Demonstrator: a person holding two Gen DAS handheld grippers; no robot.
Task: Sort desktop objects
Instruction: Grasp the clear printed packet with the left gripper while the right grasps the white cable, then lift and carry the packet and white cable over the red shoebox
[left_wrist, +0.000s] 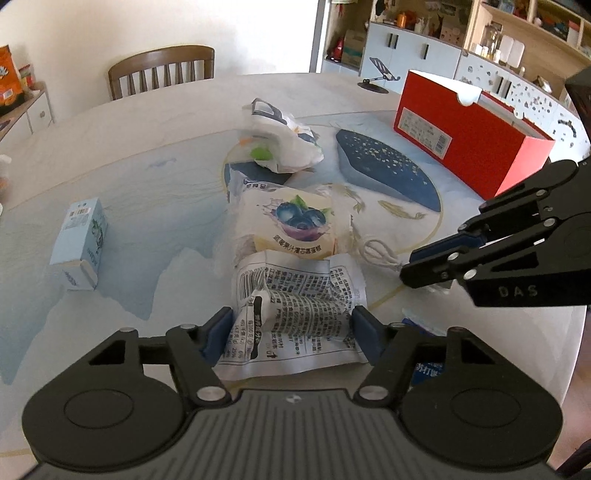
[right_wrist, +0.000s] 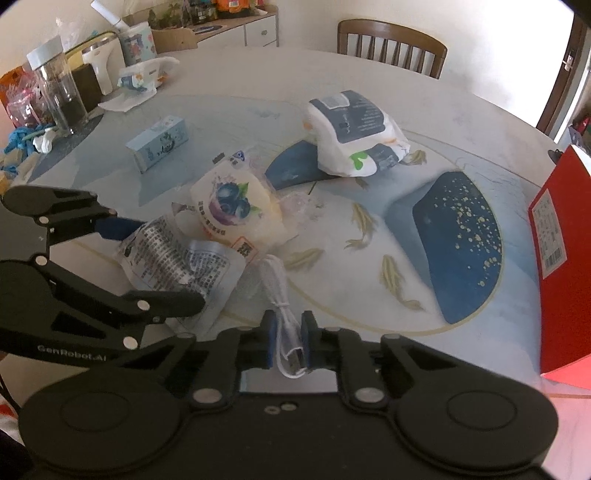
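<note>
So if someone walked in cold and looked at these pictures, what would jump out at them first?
Probably the red shoebox, standing open at the table's right edge. Next, both tools mid-grasp: the left hand-held gripper is shut on a crinkled printed packet, and the right hand-held gripper is shut on a bundled white USB cable. Between them lies a blueberry cake packet near the table's middle.

Both tools are matte black plastic. The left gripper (left_wrist: 291, 325) has a ribbed grey-black body, two large round discs at 7 and 5 o'clock, silver rivets at the linkage pivots, a small round emblem at its centre and blue pads inside the jaws. The right gripper (right_wrist: 289, 332) has the same discs, silver rivets and blue pads, with two small screws at its centre. White lettering on the sides reads "DAS" and "GenRobot.AI".
</note>
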